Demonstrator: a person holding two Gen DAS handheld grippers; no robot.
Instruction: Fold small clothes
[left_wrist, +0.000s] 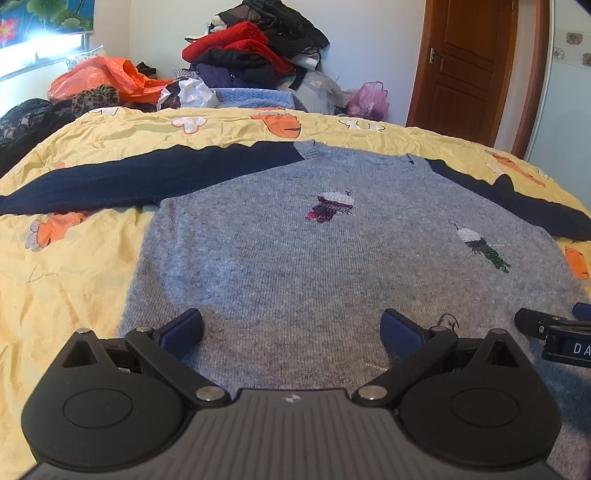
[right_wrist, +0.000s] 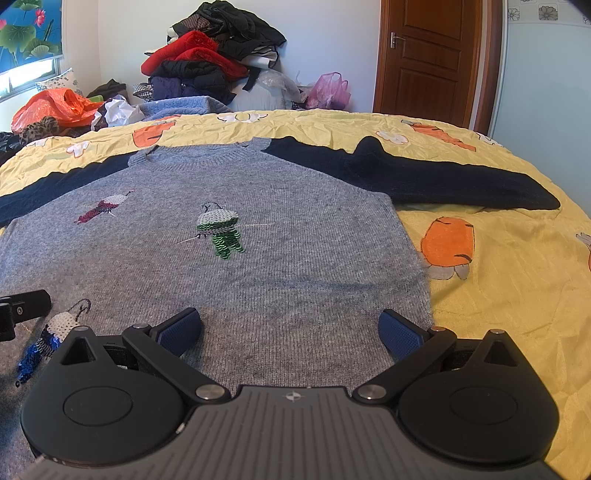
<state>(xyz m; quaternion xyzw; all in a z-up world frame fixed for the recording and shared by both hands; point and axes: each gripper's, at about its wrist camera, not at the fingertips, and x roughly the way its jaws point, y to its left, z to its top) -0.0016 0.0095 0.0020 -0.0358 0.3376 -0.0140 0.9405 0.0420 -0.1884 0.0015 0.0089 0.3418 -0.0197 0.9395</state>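
A small grey knit sweater (left_wrist: 295, 258) (right_wrist: 221, 273) with dark navy sleeves lies flat, front up, on a yellow bedspread. Sequin figures decorate its chest. Its left sleeve (left_wrist: 147, 177) stretches out to the left and its right sleeve (right_wrist: 424, 177) to the right. My left gripper (left_wrist: 291, 328) hovers open over the sweater's lower left part, nothing between its blue pads. My right gripper (right_wrist: 290, 328) is open over the lower right part, its right fingertip (right_wrist: 400, 334) near the sweater's side edge. The right gripper's tip (left_wrist: 535, 325) shows at the right edge of the left wrist view.
The yellow bedspread (right_wrist: 498, 295) has orange and white prints. At the bed's far end sit a pile of red and black clothes (right_wrist: 210, 55), an orange plastic bag (left_wrist: 107, 77), a pink bag (right_wrist: 328, 90) and a folded blue knit (left_wrist: 251, 98). A wooden door (right_wrist: 432, 55) stands behind.
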